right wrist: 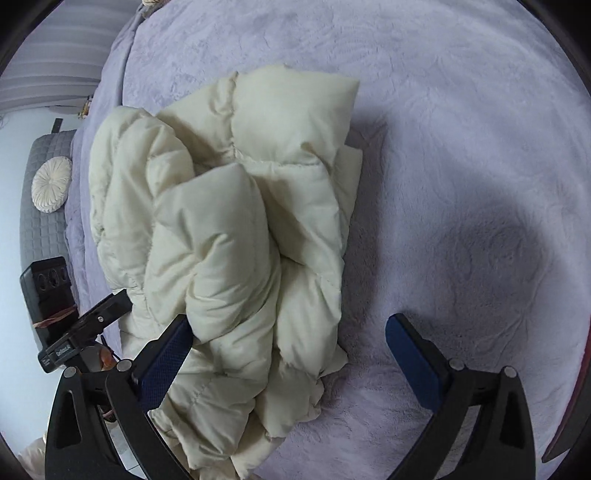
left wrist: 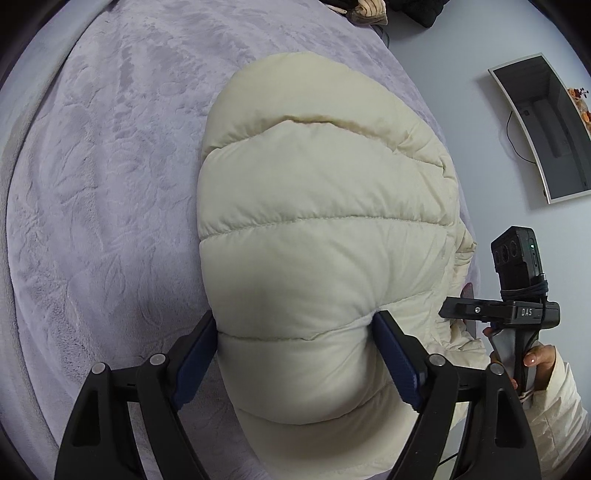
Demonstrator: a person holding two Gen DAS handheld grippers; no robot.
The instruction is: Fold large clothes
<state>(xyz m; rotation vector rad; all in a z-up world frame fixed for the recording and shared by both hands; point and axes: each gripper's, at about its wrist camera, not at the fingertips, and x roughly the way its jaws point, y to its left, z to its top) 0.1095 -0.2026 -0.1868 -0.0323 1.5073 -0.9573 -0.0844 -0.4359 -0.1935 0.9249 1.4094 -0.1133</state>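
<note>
A cream puffer jacket (left wrist: pixel 317 221) lies bundled in thick folds on the lilac bed cover (left wrist: pixel 110 184). My left gripper (left wrist: pixel 299 332) straddles the near end of the bundle. Both blue pads touch it, and the right pad dents the padding. In the right wrist view the same jacket (right wrist: pixel 229 221) sits left of centre. My right gripper (right wrist: pixel 290 347) stands wide open there. Its left finger (right wrist: pixel 166 358) rests against the jacket's edge, while the right finger (right wrist: pixel 413 358) hangs over bare cover. Nothing is pinched between them. A hand (left wrist: pixel 539 362) holds the right gripper's handle.
The bed cover (right wrist: pixel 461 147) stretches wide to the right of the jacket. A dark screen (left wrist: pixel 546 129) hangs on the wall beyond the bed's edge. Dark clothes (left wrist: pixel 413 11) lie at the far end. A grey bench with a round cushion (right wrist: pixel 51 184) stands beside the bed.
</note>
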